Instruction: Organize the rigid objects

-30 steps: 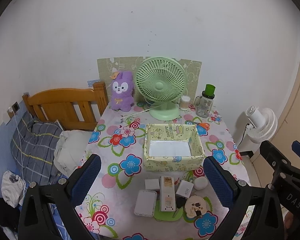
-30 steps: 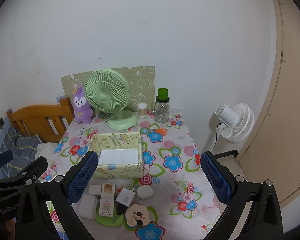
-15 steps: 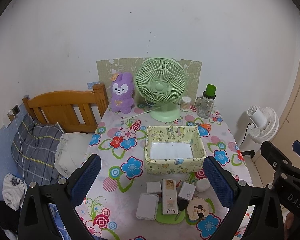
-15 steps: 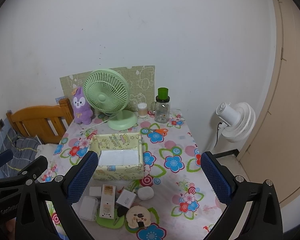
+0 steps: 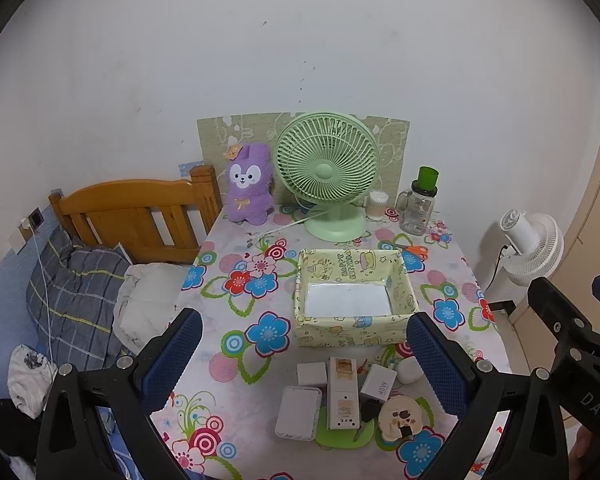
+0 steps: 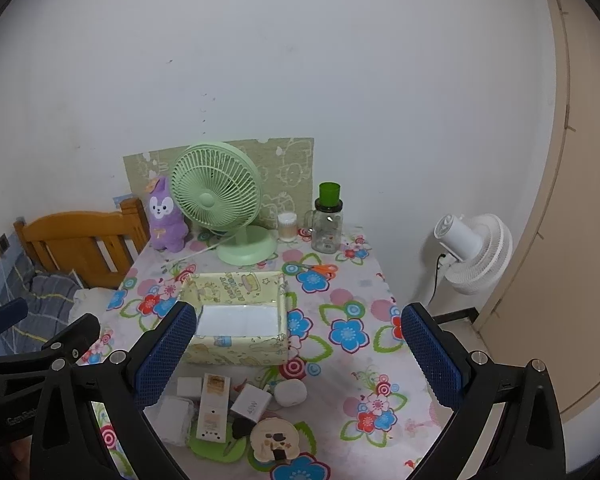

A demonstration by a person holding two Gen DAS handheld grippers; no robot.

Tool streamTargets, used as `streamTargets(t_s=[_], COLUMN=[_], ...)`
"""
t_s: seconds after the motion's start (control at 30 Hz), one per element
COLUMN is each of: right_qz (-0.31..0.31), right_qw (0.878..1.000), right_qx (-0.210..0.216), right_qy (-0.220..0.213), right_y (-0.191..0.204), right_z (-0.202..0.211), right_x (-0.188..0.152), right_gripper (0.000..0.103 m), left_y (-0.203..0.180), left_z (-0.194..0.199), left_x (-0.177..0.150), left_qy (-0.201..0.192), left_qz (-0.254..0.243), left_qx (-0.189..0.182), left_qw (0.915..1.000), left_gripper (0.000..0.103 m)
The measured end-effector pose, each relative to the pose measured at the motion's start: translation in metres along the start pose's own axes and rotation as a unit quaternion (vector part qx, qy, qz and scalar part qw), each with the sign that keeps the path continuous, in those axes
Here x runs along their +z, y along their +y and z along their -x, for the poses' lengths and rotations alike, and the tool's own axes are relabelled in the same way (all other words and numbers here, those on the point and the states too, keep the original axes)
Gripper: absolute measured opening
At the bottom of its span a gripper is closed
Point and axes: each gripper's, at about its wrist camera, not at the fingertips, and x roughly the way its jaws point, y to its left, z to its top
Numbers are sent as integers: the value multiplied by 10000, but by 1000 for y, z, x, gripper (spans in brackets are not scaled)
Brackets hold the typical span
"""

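still wide — both claws (image 5: pixel 304 360) (image 6: pixel 296 352) edged back slightly.

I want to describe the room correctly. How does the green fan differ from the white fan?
The green fan stands on the flowered table, beside the purple plush; the white fan stands lower, off the table's right side. The green fan shows its grille front towards the cameras; the white fan shows its back, with the motor housing. A white cord leaves the green fan, a dark one the white fan. Both stand upright near the wall.
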Motion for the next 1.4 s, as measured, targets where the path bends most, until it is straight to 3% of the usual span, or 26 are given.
streamTargets(t_s=[1.4], right_qz=[-207], right_qw=[9996], right_qx=[75], right_qy=[198], right_y=[-2], right_z=[-17], right_x=[5], right_gripper=[103], left_y=[-2], left_z=[-16], left_x=[7], left_qy=[205], left_qz=[13], left_qx=[-80], left_qw=[9998], left_gripper=[103])
